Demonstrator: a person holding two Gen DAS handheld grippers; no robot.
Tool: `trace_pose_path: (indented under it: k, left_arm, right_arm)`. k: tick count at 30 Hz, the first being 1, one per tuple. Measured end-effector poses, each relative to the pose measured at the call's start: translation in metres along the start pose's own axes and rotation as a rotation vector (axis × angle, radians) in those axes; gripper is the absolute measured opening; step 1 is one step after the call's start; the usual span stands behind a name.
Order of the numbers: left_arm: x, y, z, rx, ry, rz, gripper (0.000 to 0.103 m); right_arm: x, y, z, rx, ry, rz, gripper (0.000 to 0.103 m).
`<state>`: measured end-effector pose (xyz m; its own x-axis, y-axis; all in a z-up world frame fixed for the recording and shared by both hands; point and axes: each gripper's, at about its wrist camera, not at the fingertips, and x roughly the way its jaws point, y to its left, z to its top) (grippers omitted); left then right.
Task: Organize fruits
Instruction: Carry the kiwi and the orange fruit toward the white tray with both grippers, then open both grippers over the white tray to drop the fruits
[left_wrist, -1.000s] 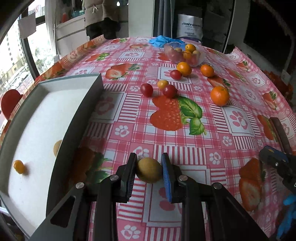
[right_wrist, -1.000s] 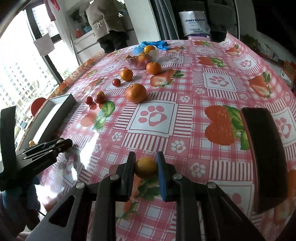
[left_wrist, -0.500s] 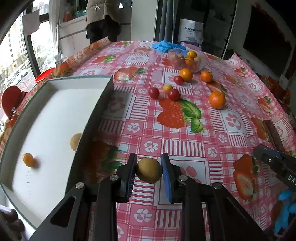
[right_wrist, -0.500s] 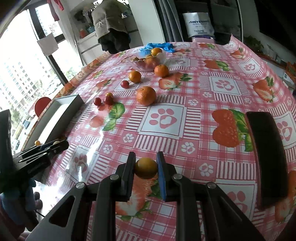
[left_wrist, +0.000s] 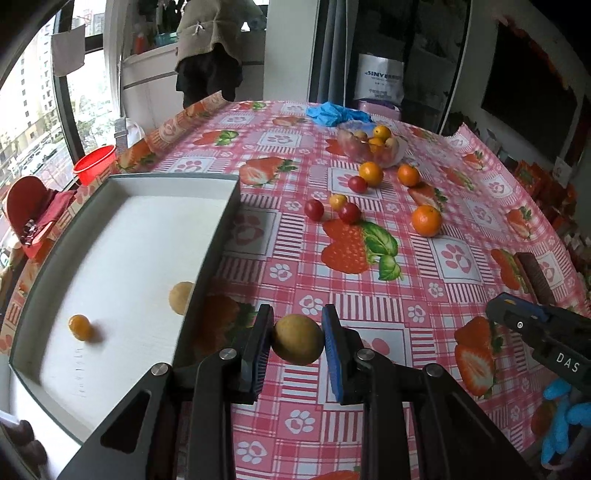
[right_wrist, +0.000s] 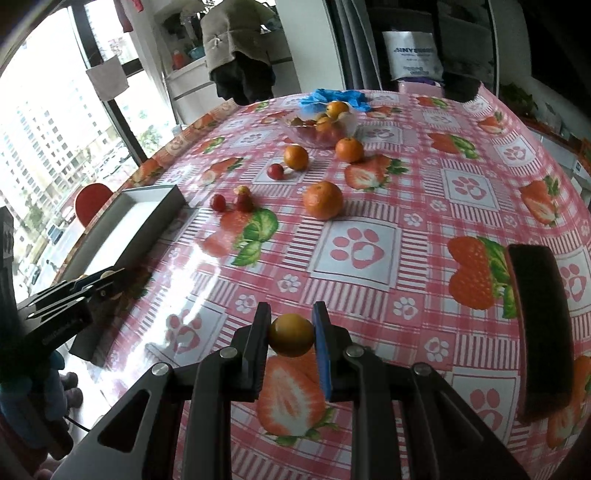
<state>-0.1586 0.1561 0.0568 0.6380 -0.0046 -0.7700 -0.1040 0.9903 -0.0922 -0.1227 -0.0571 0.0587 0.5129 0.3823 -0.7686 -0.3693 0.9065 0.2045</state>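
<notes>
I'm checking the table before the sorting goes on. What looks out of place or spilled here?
Mandarins and cherry tomatoes lie loose on the tablecloth outside the clear bowl. Blue gloves sit crumpled behind the bowl. Nothing looks damaged.

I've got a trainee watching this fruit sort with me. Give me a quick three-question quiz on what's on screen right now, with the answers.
1. True or false: both grippers hold a fruit.
2. How many fruits already lie in the grey tray?
3. Which fruit does the right gripper hold? A) a red cherry tomato B) a small orange fruit C) a large mandarin

Key
1. True. The left gripper is shut on a tan round fruit, and the right gripper on a small orange fruit.
2. Two: a small orange one and a tan one by the tray's near wall.
3. B. The large mandarin and the cherry tomatoes lie loose on the tablecloth.
</notes>
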Motion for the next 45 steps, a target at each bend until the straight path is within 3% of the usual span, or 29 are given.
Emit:
trace_pose_path:
  k: [24,38,45]
  left_arm:
    - [-0.023,0.051,0.006,-0.084,-0.075,0.021,0.028]
    - [-0.025,0.109,0.015,-0.154,-0.105,0.127,0.028]
    - [-0.020,0.141,0.012,-0.201,-0.102,0.187,0.028]
  right_arm:
    - [0.015,0.085,0.035,-0.146,0.019,0.070,0.025]
    - [0.039,0.172,0.072,-0.295,0.027,0.166,0.025]
    - [0.067,0.209,0.078,-0.359,0.078,0.195,0.025]
